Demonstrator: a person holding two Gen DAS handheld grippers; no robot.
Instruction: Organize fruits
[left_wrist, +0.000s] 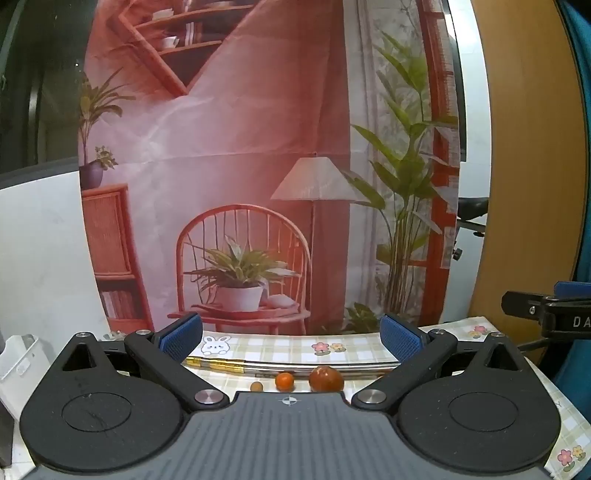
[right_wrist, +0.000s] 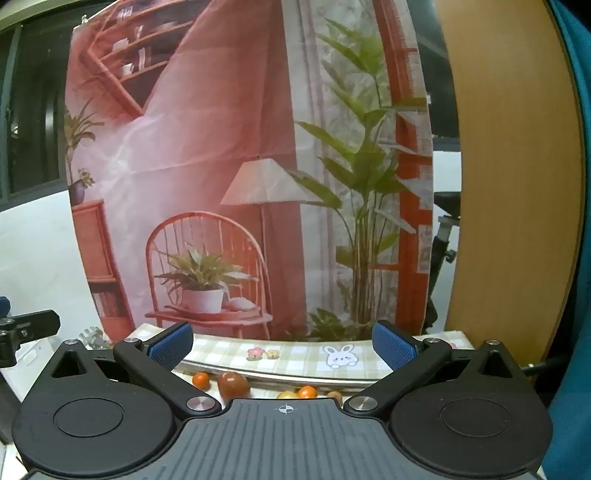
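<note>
The left gripper (left_wrist: 291, 338) is seen with its jaws spread to full width; nothing is held between the blue pads (left_wrist: 180, 336). The right gripper (right_wrist: 282, 343) is likewise found fully parted and empty, its blue pads (right_wrist: 170, 344) clear of any object.

Both grippers are held above a table covered by a checked tablecloth (left_wrist: 280, 349) printed with flowers and a rabbit. A metal rim (left_wrist: 295, 365), apparently of a tray, is noted running across the cloth.

In the left wrist view, three fruits are recorded just this side of that rim, low in the gap between the jaws and partly hidden by the gripper body: a large reddish-brown fruit (left_wrist: 326, 379), a small orange fruit (left_wrist: 284, 381) to its left, and a still smaller tan fruit (left_wrist: 256, 386) further left. None is touched by the pads.

In the right wrist view, the large reddish-brown fruit (right_wrist: 232, 384) lies toward the left finger, with a small orange fruit (right_wrist: 201, 379) beside it. Nearer the centre, a yellowish fruit (right_wrist: 287, 395), another orange fruit (right_wrist: 307, 391) and a tan fruit (right_wrist: 334, 395) are seen, largely cut off by the gripper body. All lie below and ahead of the pads, apart from them.

A printed backdrop (left_wrist: 240, 166) of a room hangs behind the table.
</note>
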